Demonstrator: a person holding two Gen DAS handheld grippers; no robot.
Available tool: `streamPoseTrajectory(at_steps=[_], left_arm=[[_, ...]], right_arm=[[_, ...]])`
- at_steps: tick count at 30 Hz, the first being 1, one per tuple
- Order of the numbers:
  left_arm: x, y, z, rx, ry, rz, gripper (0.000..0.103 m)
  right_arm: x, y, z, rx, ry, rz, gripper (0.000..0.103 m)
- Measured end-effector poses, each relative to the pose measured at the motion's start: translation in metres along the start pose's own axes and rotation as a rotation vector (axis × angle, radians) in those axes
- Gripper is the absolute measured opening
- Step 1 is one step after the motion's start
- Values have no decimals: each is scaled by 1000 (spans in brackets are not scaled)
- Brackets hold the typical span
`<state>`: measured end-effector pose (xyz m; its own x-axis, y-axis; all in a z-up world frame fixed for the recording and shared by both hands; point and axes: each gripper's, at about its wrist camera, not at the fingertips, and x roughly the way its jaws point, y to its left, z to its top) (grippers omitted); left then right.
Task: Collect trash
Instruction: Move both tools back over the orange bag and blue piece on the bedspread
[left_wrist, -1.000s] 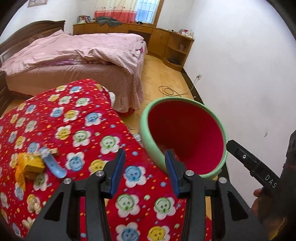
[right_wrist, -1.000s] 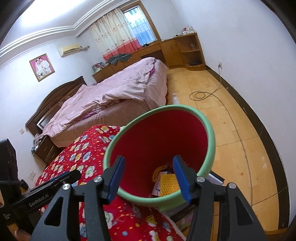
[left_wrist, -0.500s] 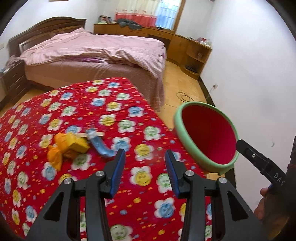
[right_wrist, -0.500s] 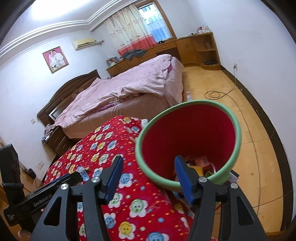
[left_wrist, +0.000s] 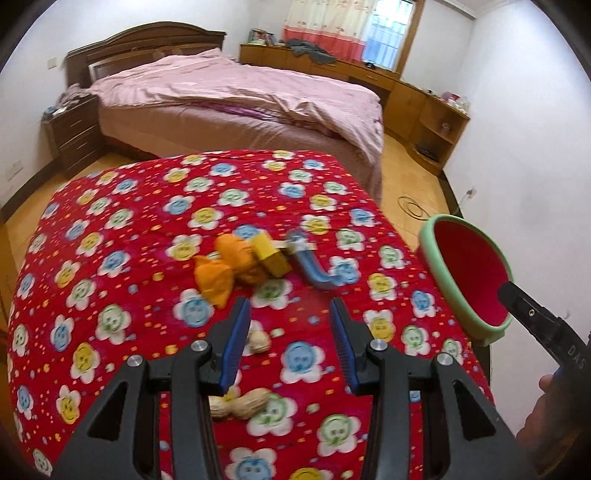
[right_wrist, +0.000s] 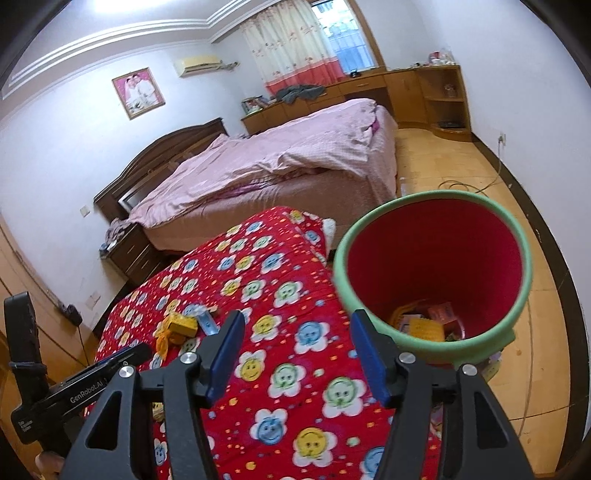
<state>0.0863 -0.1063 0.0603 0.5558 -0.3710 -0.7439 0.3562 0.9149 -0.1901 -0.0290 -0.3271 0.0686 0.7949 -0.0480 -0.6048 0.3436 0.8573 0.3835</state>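
Both grippers stand open and empty: the left gripper (left_wrist: 290, 341) above peanut shells (left_wrist: 236, 404), the right gripper (right_wrist: 297, 352), jaws just widened, near the trash bin (right_wrist: 432, 347). Orange wrappers (left_wrist: 225, 269) lie farther on the quilt (left_wrist: 110, 240).

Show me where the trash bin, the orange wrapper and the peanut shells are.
trash bin (right_wrist: 439, 273), right wrist view, on its red inner wall.
orange wrapper (left_wrist: 214, 277), left wrist view, on its crumpled lower part.
peanut shells (left_wrist: 240, 404), left wrist view, on the near shell beside the left finger.
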Motion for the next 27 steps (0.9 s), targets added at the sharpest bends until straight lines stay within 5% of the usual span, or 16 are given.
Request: streamPoseTrajectory(at_steps=[27], left_arm=[[25, 76, -10, -166, 41, 110, 44]], right_arm=[[95, 66, -22, -122, 167, 62, 63]])
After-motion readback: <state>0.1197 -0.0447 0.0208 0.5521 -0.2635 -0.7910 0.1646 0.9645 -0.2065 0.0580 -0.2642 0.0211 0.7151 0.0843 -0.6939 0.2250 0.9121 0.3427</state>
